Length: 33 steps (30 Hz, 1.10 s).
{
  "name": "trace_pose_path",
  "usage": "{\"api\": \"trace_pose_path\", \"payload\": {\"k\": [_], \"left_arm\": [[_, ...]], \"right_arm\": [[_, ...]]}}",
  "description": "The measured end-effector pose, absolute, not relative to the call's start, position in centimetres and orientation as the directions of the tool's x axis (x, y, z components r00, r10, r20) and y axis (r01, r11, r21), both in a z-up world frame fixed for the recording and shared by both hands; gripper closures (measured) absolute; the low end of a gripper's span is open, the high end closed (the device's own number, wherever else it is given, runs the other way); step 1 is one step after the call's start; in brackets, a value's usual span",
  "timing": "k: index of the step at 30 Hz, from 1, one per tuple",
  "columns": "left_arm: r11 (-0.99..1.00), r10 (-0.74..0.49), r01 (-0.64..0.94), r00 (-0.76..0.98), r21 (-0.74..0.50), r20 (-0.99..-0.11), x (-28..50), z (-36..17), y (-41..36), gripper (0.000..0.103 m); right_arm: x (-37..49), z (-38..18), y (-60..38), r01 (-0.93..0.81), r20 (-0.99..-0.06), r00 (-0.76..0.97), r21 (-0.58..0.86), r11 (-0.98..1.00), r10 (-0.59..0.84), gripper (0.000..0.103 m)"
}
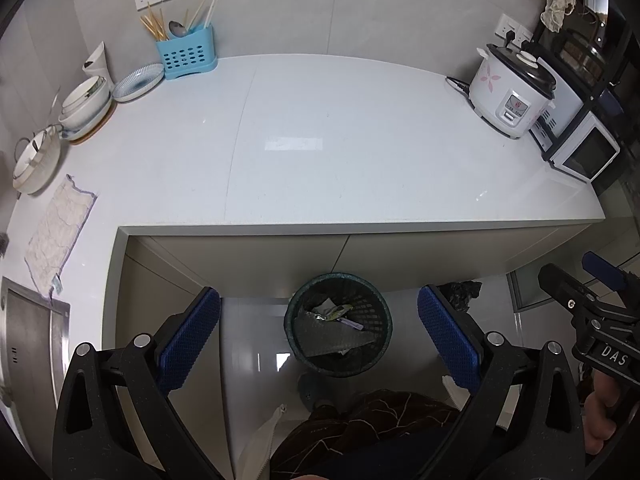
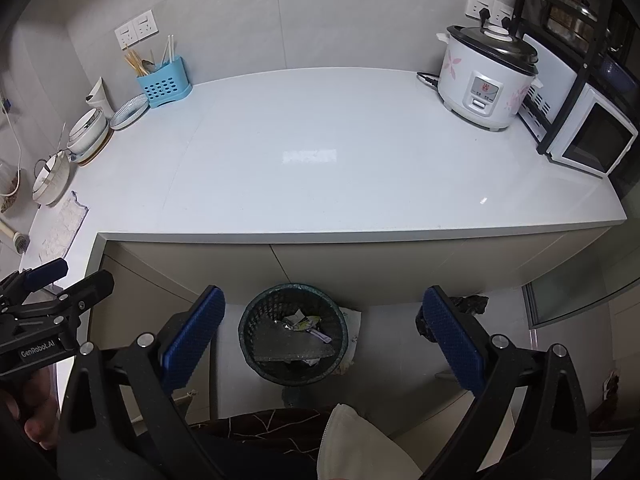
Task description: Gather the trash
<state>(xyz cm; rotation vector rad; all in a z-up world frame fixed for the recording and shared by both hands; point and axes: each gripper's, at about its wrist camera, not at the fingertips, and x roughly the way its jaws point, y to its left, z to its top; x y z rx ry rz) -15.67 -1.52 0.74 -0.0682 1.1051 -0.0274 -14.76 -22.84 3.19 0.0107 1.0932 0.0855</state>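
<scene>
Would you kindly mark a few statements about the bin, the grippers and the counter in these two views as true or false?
1. The left gripper is open and holds nothing. True.
2. The waste bin stands on the countertop. False: it stands on the floor, below the counter's front edge.
3. The bin already holds some wrappers. True.
4. The right gripper is shut on a wrapper. False: its jaws stand wide apart and empty.
5. The rice cooker stands beside the blue utensil holder. False: the cooker is at the counter's right end, the holder at the back left.
</scene>
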Motion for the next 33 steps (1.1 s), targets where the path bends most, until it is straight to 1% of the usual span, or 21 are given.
{"api": "trace_pose_path", "payload": {"k": [19,24,33], "left_arm": [[0.998,-0.052,-0.015,0.45,-0.065,-0.891,-15.27,0.79,-1.69,0.006],[0.995,-0.076,-0.02,0.446,-0.095,-0.892,-15.07,0.69,-1.59,0.006],[0.999,-0.036,-0.012,0.46,-0.046,-0.887,-15.04,0.77,-2.24,0.006]], "right_arm": [[-14.32,3.09,-23.29,-0.069,-0.886,0.456,0.05,0.996,0.076,0.008],[-14.2,2.95,-23.37,-0.068,-0.887,0.456,0.046,0.997,0.072,0.008],[-14.07,2.87,-23.56,-0.072,-0.888,0.455,0.042,0.997,0.07,0.008]]}}
